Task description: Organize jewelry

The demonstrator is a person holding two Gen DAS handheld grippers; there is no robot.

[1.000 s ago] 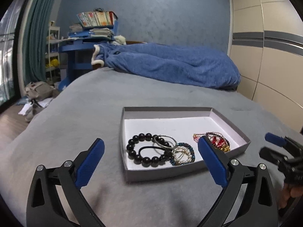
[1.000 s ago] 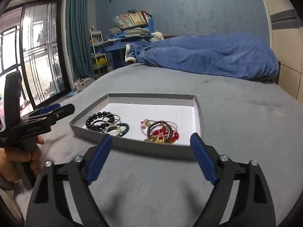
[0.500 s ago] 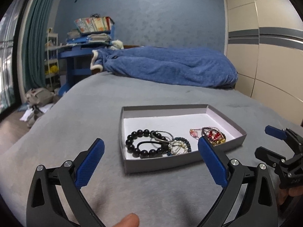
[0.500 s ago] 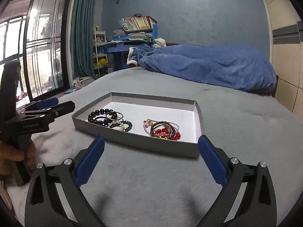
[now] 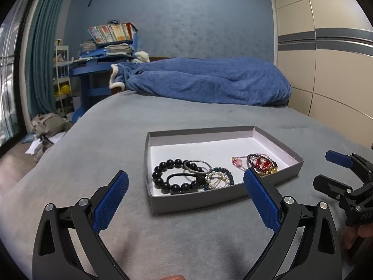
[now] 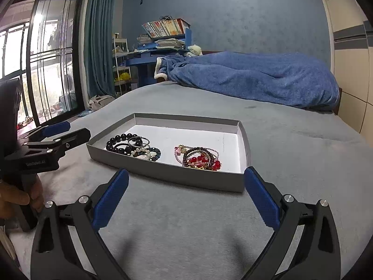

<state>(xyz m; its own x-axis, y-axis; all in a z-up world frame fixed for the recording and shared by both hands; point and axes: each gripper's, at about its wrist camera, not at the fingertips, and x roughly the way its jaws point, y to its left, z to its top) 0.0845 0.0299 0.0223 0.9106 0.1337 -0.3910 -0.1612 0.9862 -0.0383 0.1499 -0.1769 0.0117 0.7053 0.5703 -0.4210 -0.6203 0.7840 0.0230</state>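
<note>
Grey cardboard makes the tray, which sits flat on the bed with all the jewelry inside it. Seen from the left wrist, a black bead bracelet, a hair tie and a pearl ring cluster at 9 o'clock in the tray; a red bead tangle lies at 3 o'clock, apart from them, so the pieces lie in two groups. Both grippers hover short of the tray's near wall. The left gripper has its fingers spread wide and empty; so does the right gripper. That stance, I judge, fits either reaching in for a piece or drawing back from a sorted tray; the pictures do not settle which.
</note>
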